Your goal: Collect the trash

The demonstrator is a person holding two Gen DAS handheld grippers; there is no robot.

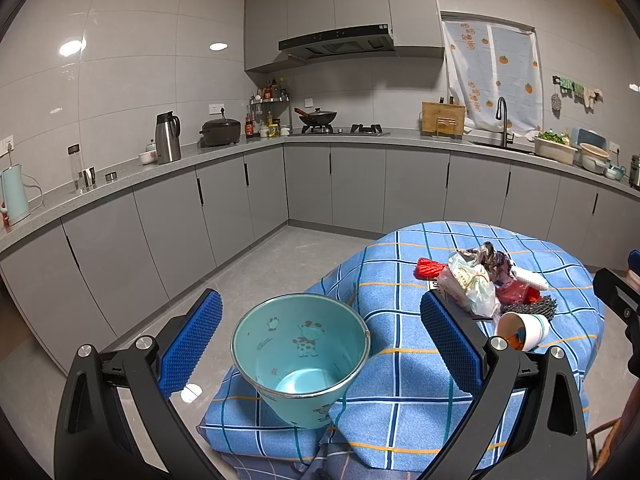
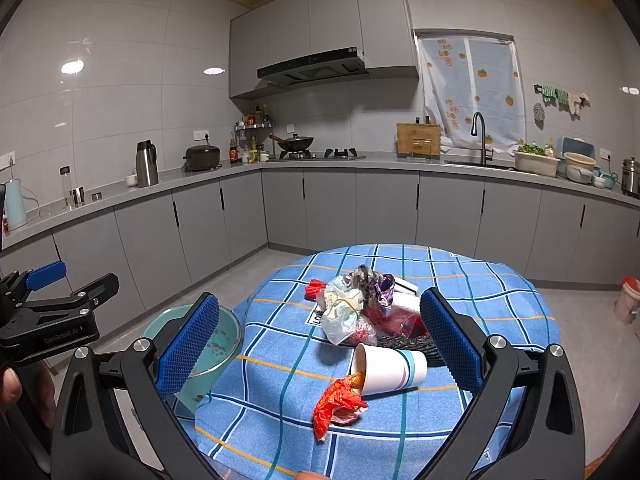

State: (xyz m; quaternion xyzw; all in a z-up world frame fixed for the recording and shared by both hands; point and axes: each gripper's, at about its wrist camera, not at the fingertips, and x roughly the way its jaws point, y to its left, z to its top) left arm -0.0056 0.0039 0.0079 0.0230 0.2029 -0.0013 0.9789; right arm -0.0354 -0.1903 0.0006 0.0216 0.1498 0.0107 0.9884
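Left wrist view: the left gripper (image 1: 320, 344) is spread wide and holds nothing. Between its blue pads the teal metal bucket (image 1: 300, 356) stands at lower centre, at the near-left edge of the blue checked tablecloth (image 1: 400, 380); bare floor lies beyond it.

Right wrist view: the right gripper (image 2: 320, 344) gapes empty around a tipped white paper cup (image 2: 390, 368) and red crumpled wrapper (image 2: 336, 404), with the heap of plastic bags and wrappers (image 2: 360, 304) mid-frame.

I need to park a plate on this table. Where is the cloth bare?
Bare tablecloth lies behind the trash pile, toward the cabinets, and at the near edge in front of the paper cup. The middle is crowded; the teal bucket takes the left edge.
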